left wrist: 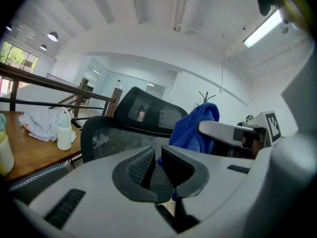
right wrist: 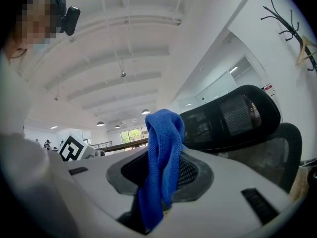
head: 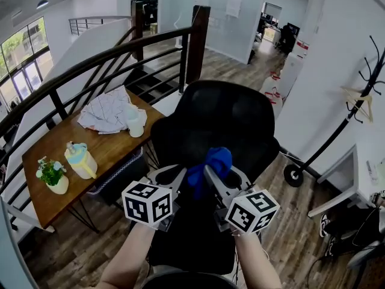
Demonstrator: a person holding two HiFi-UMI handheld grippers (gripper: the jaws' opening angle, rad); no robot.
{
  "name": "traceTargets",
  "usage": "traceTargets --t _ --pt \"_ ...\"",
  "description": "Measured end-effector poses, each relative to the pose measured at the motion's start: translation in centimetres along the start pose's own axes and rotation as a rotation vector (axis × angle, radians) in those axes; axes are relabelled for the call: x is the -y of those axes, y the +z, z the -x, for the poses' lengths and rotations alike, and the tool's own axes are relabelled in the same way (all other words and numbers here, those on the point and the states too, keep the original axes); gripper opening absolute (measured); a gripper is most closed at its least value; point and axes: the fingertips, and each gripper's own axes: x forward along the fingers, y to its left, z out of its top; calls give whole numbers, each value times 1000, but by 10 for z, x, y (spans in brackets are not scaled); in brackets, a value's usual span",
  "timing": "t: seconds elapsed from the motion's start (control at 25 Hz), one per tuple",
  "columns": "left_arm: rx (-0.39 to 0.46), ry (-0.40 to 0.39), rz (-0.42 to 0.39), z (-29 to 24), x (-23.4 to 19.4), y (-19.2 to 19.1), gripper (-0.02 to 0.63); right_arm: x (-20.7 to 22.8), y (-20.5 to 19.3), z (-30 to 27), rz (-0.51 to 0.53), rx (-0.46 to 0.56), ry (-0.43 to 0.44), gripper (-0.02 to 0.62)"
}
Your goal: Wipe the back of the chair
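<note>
Chair back [head: 219,116] dead ahead, close beyond blue cloth [right wrist: 163,133] clamped in right tongs [right wrist: 161,168]; left tongs [left wrist: 154,162] closed, seemingly empty. Press cloth flat on mesh, sweep top down, overlapping passes.

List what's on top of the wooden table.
On the wooden table: a crumpled cloth, a white jug, a yellow pitcher, a potted plant. Anything under the cloth is hidden.

Below the chair backrest [head: 216,125], forearms [head: 129,254] hid most of the seat [head: 186,239]; the blue cloth's [right wrist: 163,143] lower end vanished between the right tongs [right wrist: 161,180].
</note>
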Motion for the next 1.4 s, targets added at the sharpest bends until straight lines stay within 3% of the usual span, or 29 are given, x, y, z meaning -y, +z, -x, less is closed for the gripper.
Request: traceTargets --t 0.52,0.76,1.4 --pt "68 97 -97 -27 -27 75 51 27 68 -78 103 -1 95 121" --pt "74 123 -110 -42 -38 91 51 34 73 -117 112 -26 109 121" --pt "105 152 -53 -65 -65 97 51 47 69 -175 147 -84 129 121"
